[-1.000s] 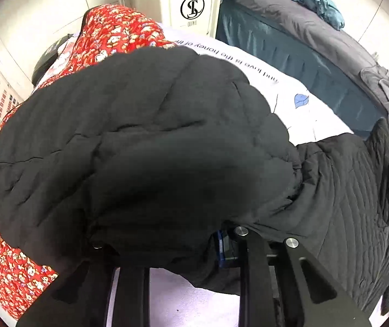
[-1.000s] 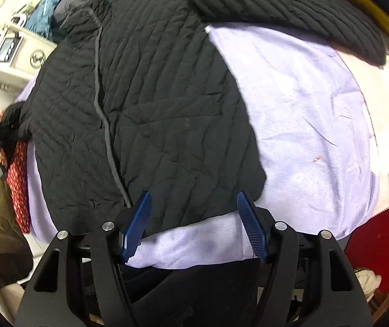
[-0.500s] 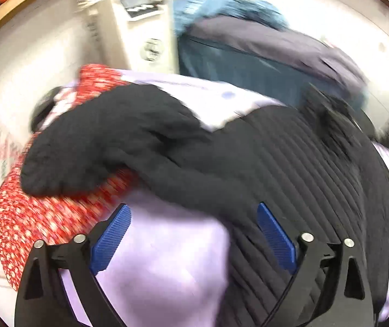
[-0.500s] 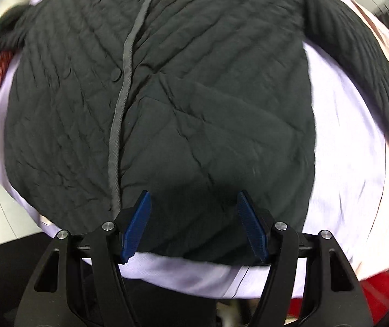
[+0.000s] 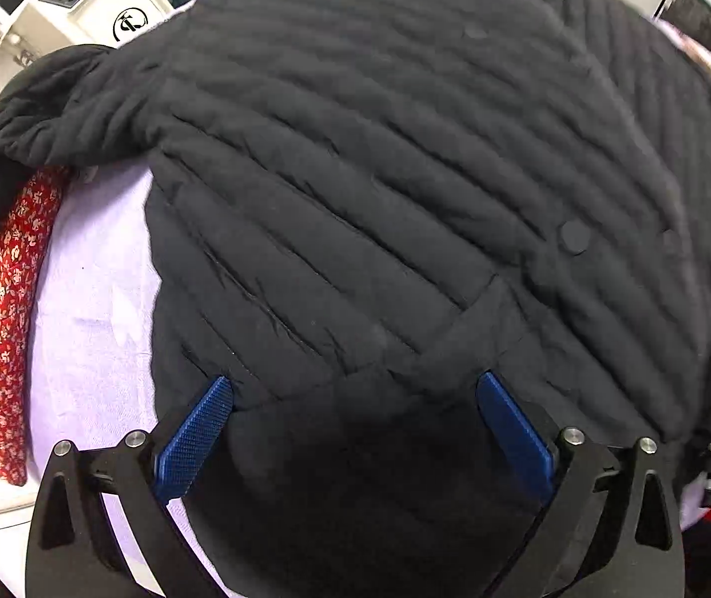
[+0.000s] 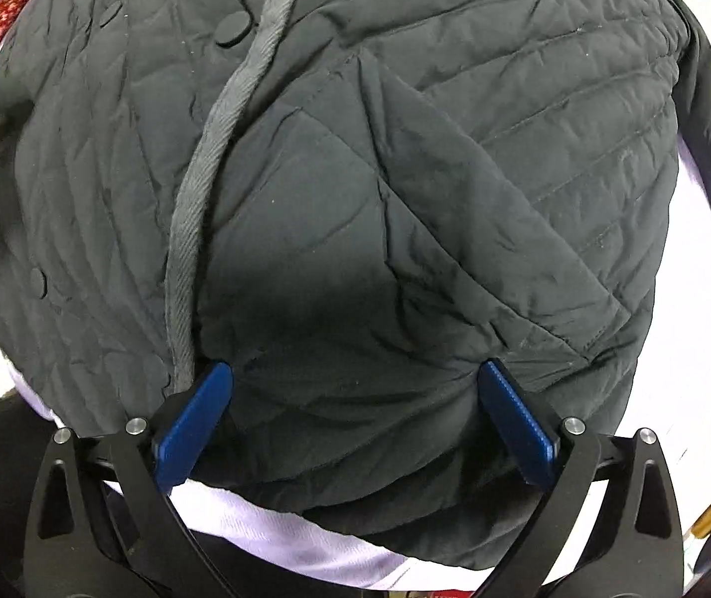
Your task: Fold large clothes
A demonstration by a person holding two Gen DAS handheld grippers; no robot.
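Observation:
A black quilted jacket (image 5: 380,174) lies spread on a lavender sheet (image 5: 91,299) and fills both views. My left gripper (image 5: 355,398) points down over its lower body. Its jaws are opening wide, with the fabric under and between the blue pads but not pinched. One sleeve (image 5: 31,114) trails off to the left. In the right wrist view the jacket (image 6: 405,174) shows a grey cord (image 6: 206,149) running down its front. My right gripper (image 6: 355,388) hovers at the hem. Its jaws are opening too, with the hem lying between the pads, which stand off it.
A red floral cloth (image 5: 1,299) lies along the sheet's left side, partly under the sleeve. A white machine (image 5: 81,0) with a logo stands beyond the bed at top left. The sheet's near edge (image 6: 280,538) shows below the hem.
My left gripper let go of the black fabric, opened wide and swung across onto the jacket's body. My right gripper sank closer to the hem and its jaws spread wider.

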